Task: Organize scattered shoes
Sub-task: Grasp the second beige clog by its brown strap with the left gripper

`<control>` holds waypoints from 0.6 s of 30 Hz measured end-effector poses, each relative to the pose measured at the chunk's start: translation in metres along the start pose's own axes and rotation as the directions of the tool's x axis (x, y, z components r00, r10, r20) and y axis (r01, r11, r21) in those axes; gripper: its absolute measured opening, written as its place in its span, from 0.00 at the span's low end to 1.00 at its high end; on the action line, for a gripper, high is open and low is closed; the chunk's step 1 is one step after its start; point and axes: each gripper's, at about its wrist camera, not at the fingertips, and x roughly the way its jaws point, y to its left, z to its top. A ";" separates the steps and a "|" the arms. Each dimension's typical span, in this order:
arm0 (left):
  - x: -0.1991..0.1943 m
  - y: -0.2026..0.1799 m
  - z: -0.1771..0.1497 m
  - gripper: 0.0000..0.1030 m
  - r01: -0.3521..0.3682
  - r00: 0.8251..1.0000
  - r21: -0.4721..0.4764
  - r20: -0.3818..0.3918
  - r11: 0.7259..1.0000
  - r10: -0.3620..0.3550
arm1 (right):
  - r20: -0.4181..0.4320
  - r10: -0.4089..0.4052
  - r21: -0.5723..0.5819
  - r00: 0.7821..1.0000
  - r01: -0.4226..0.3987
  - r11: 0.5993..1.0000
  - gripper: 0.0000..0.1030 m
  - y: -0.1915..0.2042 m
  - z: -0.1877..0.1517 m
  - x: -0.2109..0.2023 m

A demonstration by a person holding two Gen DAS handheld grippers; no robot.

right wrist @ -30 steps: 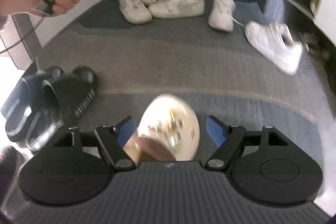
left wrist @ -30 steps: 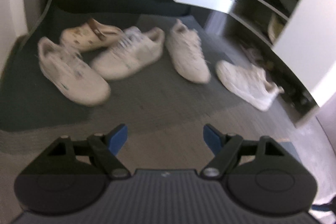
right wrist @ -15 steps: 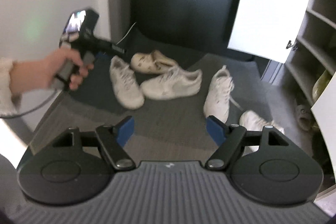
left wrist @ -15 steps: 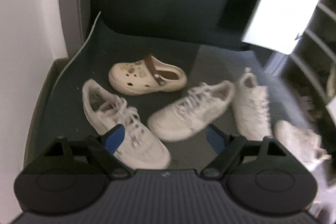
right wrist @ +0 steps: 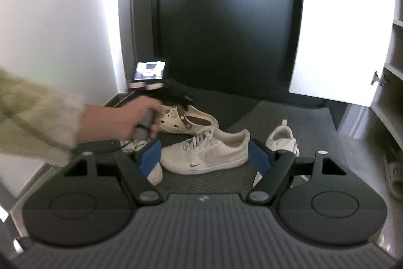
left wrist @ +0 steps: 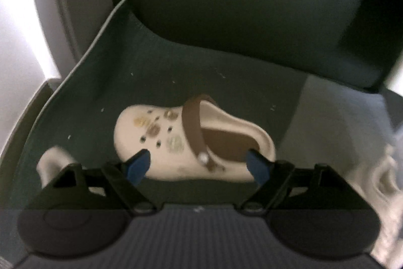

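Between our left gripper's (left wrist: pixel 199 164) spread blue fingers (left wrist: pixel 138 166), though beyond their tips and untouched, we see the cream clog (left wrist: pixel 194 140) lying on the dark mat (left wrist: pixel 100 92). Our right gripper (right wrist: pixel 204 159) is likewise spread and empty, with a white sneaker (right wrist: pixel 206 155) beyond it.

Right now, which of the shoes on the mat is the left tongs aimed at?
The cream clog with the brown heel strap and charms. It lies framed between the open left tongs, not gripped; the other shoes are white lace-up sneakers.
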 end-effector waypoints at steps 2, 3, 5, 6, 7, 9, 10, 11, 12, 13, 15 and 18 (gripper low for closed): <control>0.022 -0.008 0.006 0.80 -0.060 0.998 -0.008 -0.008 0.998 0.060 | -0.026 0.021 0.001 0.999 -0.021 1.000 0.76 -0.014 -0.006 0.005; 0.031 -0.010 0.007 0.80 -0.079 0.997 -0.011 -0.023 0.997 0.079 | -0.040 0.031 0.005 0.999 -0.031 1.000 0.76 -0.020 -0.008 0.008; 0.047 -0.015 0.006 0.73 -0.114 0.992 -0.001 -0.060 0.993 0.114 | -0.055 0.035 0.033 0.998 -0.033 0.999 0.76 -0.030 -0.008 0.011; 0.053 -0.019 0.004 0.72 -0.134 0.988 0.018 -0.071 0.991 0.135 | -0.062 0.034 0.054 0.998 -0.030 0.998 0.76 -0.037 -0.008 0.012; 0.060 -0.023 0.002 0.72 -0.155 0.984 0.037 -0.081 0.987 0.157 | -0.067 0.033 0.067 0.997 -0.029 0.997 0.76 -0.040 -0.007 0.012; 0.072 -0.032 -0.001 0.67 -0.201 0.974 0.084 -0.093 0.976 0.208 | -0.078 0.035 0.096 0.996 -0.027 0.995 0.76 -0.048 -0.008 0.014; 0.075 -0.037 -0.003 0.66 -0.226 0.968 0.111 -0.089 0.968 0.236 | -0.083 0.033 0.106 0.996 -0.024 0.994 0.76 -0.051 -0.008 0.016; 0.076 -0.040 -0.005 0.66 -0.246 0.963 0.131 -0.083 0.960 0.258 | -0.086 0.032 0.111 0.996 -0.022 0.994 0.76 -0.051 -0.008 0.016; 0.077 -0.043 -0.006 0.63 -0.269 0.956 0.141 -0.078 0.953 0.282 | -0.089 0.031 0.115 0.996 -0.020 0.993 0.76 -0.050 -0.008 0.016; 0.076 -0.045 -0.007 0.53 -0.295 0.949 0.142 -0.073 0.945 0.308 | -0.092 0.030 0.120 0.995 -0.019 0.993 0.76 -0.050 -0.008 0.016; 0.074 -0.044 -0.009 0.45 -0.316 0.943 0.135 -0.067 0.939 0.326 | -0.096 0.024 0.130 0.995 -0.012 0.991 0.75 -0.050 -0.009 0.016; 0.066 -0.043 -0.016 0.35 -0.335 0.937 0.146 -0.050 0.931 0.345 | -0.075 -0.001 0.135 0.997 0.011 0.991 0.76 -0.045 -0.006 0.016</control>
